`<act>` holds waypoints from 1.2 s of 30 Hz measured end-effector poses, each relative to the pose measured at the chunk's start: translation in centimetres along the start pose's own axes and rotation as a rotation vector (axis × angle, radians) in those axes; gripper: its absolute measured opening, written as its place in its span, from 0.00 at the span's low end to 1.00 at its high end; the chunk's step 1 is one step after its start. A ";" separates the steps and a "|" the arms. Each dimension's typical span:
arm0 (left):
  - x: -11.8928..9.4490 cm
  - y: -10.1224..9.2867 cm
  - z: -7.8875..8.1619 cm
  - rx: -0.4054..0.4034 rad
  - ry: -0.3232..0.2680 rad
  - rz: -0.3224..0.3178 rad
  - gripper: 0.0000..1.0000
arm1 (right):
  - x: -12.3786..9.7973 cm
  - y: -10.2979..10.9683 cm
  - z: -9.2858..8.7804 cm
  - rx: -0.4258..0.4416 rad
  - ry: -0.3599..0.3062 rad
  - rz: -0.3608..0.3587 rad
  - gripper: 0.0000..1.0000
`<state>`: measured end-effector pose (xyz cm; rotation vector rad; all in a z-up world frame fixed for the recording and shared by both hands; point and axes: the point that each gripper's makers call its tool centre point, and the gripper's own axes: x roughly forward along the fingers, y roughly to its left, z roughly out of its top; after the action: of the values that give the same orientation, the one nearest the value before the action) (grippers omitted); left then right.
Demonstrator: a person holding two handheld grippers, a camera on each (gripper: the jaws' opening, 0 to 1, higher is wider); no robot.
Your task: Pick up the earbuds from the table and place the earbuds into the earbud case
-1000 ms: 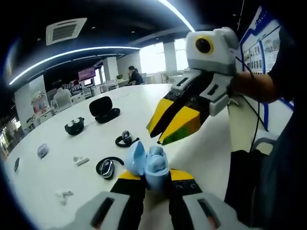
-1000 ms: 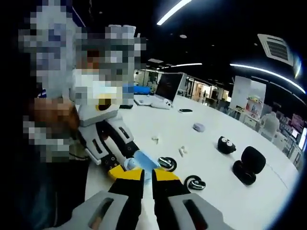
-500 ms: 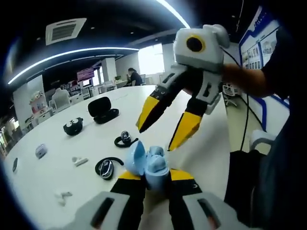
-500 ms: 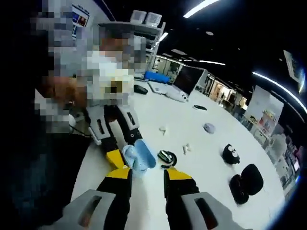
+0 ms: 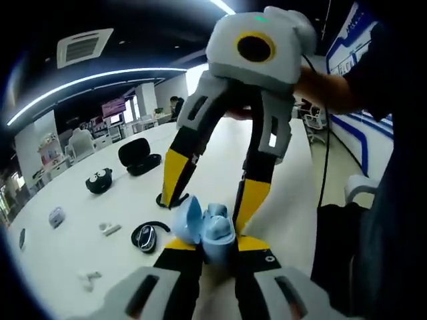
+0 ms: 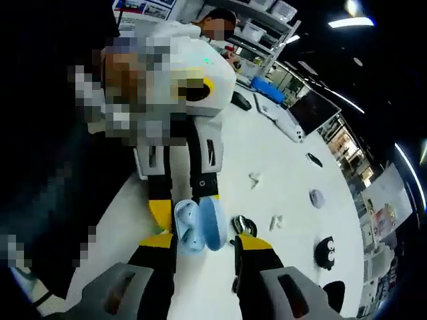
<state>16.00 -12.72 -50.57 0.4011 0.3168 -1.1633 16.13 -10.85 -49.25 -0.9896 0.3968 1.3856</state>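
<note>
Left gripper (image 5: 207, 248) clasps case (image 5: 203, 228) (lid open).

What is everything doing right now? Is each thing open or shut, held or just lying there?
Blue earbud case: lid open, held up in the left gripper's jaws.
Left gripper: shut on the case.
Right gripper: jaws open, one on each side of the case.
Black case: open, resting on the table.
Black ear-hook earbud: lying loose on the table.
</note>
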 end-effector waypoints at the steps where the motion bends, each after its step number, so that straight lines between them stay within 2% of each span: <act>1: 0.0 0.0 0.0 0.005 0.001 -0.002 0.19 | 0.0 0.0 0.1 -0.003 0.001 0.006 0.33; 6: -0.1 0.1 0.0 0.013 0.002 -0.004 0.19 | 0.1 0.4 0.0 -0.005 0.004 0.058 0.29; 11: 0.0 0.0 0.0 0.010 -0.001 -0.003 0.19 | 0.1 0.5 0.0 -0.026 0.011 0.052 0.29; 17: 0.0 0.2 -0.1 -0.026 -0.011 -0.005 0.19 | -0.2 0.5 0.1 -0.106 0.038 -0.041 0.28; 20: 0.1 0.3 -0.2 -0.048 -0.017 -0.008 0.20 | -0.4 0.5 0.1 -0.160 0.048 -0.113 0.28; 24: 0.1 0.3 -0.2 -0.071 -0.024 -0.008 0.20 | -0.7 0.7 0.2 -0.219 0.049 -0.202 0.26; 26: 0.1 0.3 -0.2 -0.080 -0.027 -0.010 0.20 | -1.2 1.1 0.3 -0.240 0.040 -0.225 0.24; 28: 0.1 0.3 -0.2 -0.093 -0.029 -0.009 0.19 | -1.5 1.3 0.4 -0.224 0.029 -0.231 0.17; 32: -0.1 0.3 -0.1 -0.095 -0.033 -0.014 0.19 | -1.5 1.2 -0.1 -0.186 0.021 -0.266 0.17; 36: -0.3 0.3 -0.1 -0.093 -0.034 -0.018 0.19 | -1.6 1.2 0.2 -0.067 -0.056 -0.250 0.17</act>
<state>16.17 -12.34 -50.44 0.2971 0.3446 -1.1670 14.67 -11.89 -48.33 -1.0162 0.1786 1.2033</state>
